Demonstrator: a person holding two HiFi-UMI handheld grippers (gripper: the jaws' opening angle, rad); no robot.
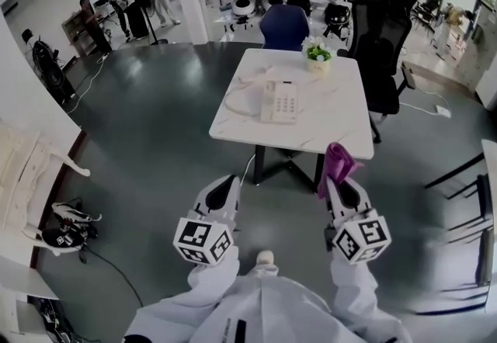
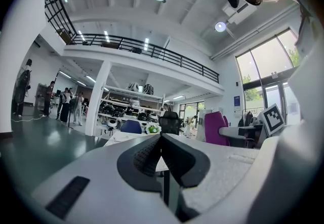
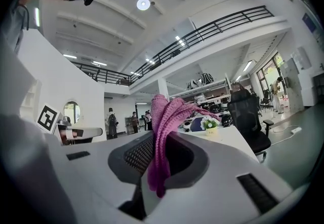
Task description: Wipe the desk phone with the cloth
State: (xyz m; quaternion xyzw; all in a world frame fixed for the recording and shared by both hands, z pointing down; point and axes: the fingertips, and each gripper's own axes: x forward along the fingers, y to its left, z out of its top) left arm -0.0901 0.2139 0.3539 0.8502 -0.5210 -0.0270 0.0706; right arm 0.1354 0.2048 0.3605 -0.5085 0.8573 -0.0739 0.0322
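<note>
Desk phone (image 1: 279, 102) sits on the white table (image 1: 342, 128), well apart from both of your grippers, with nothing touching it, so I judge that no wiping has begun. Your right gripper (image 1: 342, 188) has its jaws clamped on the purple cloth (image 1: 335, 161), which sticks up past the tips and also hangs down between them; having the cloth in hand looks settled. Your left gripper (image 1: 224, 188) has its jaws pressed together with nothing between them. What is left for you: close in on the table, bring the cloth onto the phone, and wipe it.
</note>
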